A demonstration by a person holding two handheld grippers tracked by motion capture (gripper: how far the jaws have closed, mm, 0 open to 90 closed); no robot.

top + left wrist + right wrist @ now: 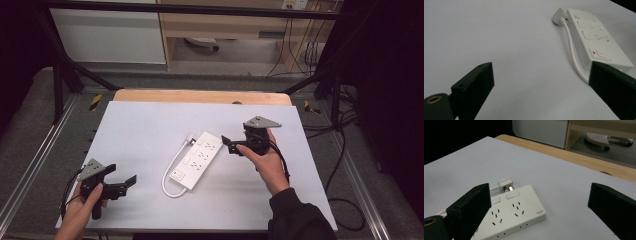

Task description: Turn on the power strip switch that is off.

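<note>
Starting at far left in the high view: left gripper sits low near the table's near-left corner, held in the person's left hand, grey plate on top, jaws spread apart w/ nothing between them. Both jaws hover over bare white table top, pointing toward the middle. In the left gripper view the gap between the black jaws shows just white surface; the power strip lies ahead and to the right of that tool, its switch end w/ the red mark nearest the right jaw, apart from it.

Moving right: white power strip lies diagonally at the table's middle, between the two tools. Its white cable loops along the side facing the left gripper, running up to the plug resting just beside the strip's far end.

Further right: right gripper is held in the right hand, jaws wide open, empty, tips just off the strip's far-right edge, not touching as far as can be told. In the right gripper view the strip sits below and left of the gap, plug beyond the left jaw, wooden table edge further ahead.
</note>
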